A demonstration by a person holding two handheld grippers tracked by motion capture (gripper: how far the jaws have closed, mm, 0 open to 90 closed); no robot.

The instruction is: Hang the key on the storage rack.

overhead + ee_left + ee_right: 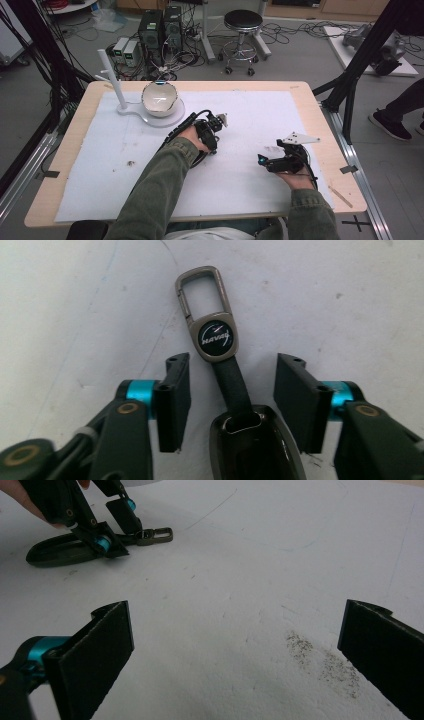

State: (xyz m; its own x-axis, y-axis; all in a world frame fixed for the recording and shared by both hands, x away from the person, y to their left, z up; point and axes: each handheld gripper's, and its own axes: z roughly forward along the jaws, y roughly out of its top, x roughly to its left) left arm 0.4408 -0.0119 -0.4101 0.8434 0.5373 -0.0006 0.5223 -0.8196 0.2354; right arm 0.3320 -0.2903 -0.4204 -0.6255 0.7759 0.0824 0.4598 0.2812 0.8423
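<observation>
A dark car key fob lies flat on the white mat, with a black strap leading to a metal carabiner clip that bears a round badge. My left gripper stands open astride the strap, one jaw on either side and neither touching it. In the right gripper view the fob and clip lie far off at the upper left under the left gripper. My right gripper is open over bare mat, with nothing between its jaws. From above, the left gripper is at mid-table and the right gripper nearer the right.
A white bowl sits on a white stand with an upright post at the back left. The white mat covers most of the wooden table. A dark smudge marks the mat near my right gripper.
</observation>
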